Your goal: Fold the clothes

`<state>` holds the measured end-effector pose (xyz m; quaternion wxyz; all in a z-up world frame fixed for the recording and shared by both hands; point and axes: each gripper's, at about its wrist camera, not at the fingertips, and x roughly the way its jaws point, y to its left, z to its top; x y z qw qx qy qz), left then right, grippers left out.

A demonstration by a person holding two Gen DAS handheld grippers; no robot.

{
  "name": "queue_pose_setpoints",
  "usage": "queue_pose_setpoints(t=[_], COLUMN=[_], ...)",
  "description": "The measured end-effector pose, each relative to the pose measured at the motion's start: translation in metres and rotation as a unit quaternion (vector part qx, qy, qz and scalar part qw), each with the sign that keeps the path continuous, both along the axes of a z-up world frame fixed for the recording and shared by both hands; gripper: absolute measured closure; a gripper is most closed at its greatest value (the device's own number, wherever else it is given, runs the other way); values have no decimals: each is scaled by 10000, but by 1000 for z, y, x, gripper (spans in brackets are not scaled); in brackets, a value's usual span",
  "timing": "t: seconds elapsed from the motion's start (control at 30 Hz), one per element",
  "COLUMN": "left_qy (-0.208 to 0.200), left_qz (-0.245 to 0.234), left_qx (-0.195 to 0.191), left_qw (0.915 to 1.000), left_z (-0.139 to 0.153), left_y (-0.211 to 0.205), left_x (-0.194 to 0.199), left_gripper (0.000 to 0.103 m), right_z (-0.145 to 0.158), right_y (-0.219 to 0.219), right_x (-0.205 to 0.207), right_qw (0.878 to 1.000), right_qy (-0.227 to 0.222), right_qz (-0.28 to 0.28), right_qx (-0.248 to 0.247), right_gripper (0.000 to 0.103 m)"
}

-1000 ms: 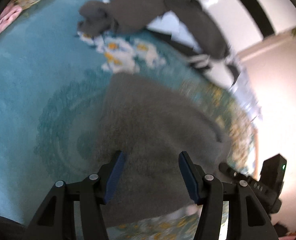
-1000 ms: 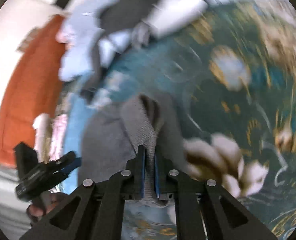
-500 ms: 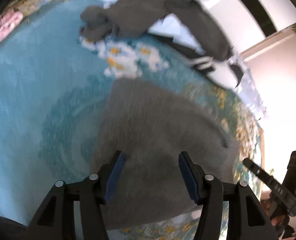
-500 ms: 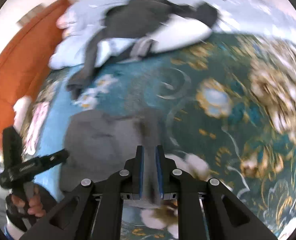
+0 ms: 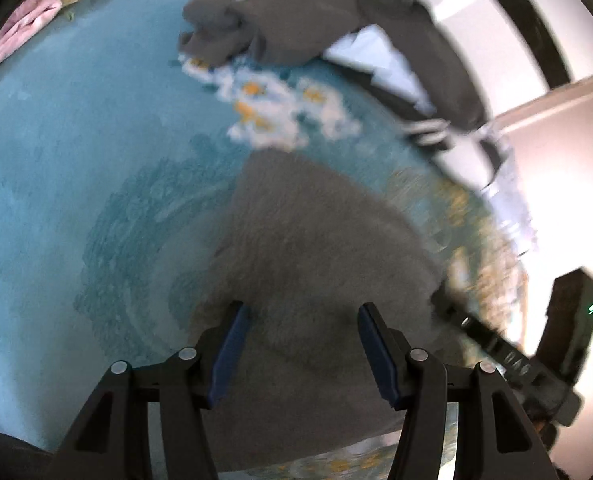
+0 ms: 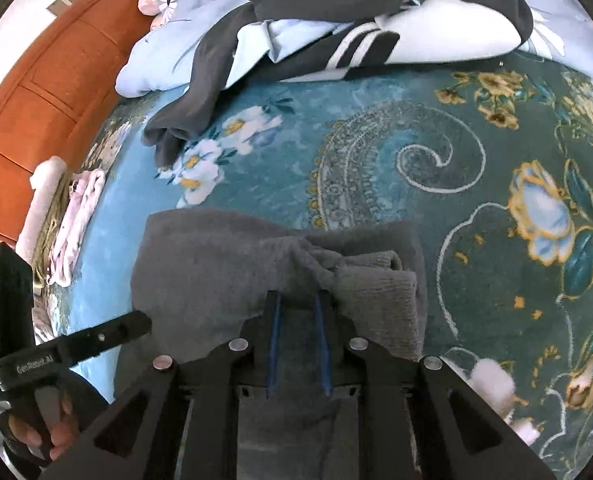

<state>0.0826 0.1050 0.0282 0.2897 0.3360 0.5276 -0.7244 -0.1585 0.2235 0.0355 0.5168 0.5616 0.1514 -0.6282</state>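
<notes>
A grey fleecy garment point(image 6: 224, 264) lies folded on the teal floral bedspread point(image 6: 416, 128); it also shows in the left wrist view point(image 5: 316, 256). My right gripper point(image 6: 298, 304) is low over its near edge, jaws slightly parted with grey cloth between the blue pads; a bunched fold with a ribbed cuff point(image 6: 376, 276) lies just right of it. My left gripper point(image 5: 302, 320) is open and empty above the garment's near part. The left gripper also appears at the lower left of the right wrist view point(image 6: 76, 340).
A pile of dark grey, black-and-white and light blue clothes point(image 6: 336, 28) lies at the far side of the bed, also in the left wrist view point(image 5: 296, 28). A pink cloth point(image 6: 76, 216) lies at the left edge. An orange wooden headboard point(image 6: 36, 100) stands behind.
My right gripper has lowered the grey fold onto the garment and its jaws have parted a little. My left gripper stayed open over the garment.
</notes>
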Motion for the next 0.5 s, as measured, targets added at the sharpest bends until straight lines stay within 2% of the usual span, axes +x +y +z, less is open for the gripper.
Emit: queue_pose_setpoints(t=[0.03,0.1,0.17,0.2,0.27,0.33,0.5], left_qy=[198,77,-282,-268,-186,-104,101], left_qz=[180,702,1133,1139,1095,1052,942], left_qx=[-63,-148,242,329,468,607,953], left_qw=[9996,9974,9929,9926,9927,9925,9909], left_z=[7,10,-7,-10,-16,-21,-35], left_y=[-2,-9,-19,-20,-22,-23,-27], left_x=[9,29,43,42,39,37,30], left_gripper=[42,42,41,41,41,41,37], right_z=[7,19,19,14,2,-10,-39], right_y=[4,19,33,36,43,50,68], right_x=[-1,-6,-13,-14,-16,-18,-23], right_qw=[9999,9992,9986,9981,9966,9944,9855], right_qy=[-41,-131,-233,-360,-614,-867,-1496], right_qz=[22,-44,-226,-280,-388,-495,-762], right_qx=[-117,-373,-427,-411,-379,-346,-263], right_gripper=[86,80,42,38,36,28,27])
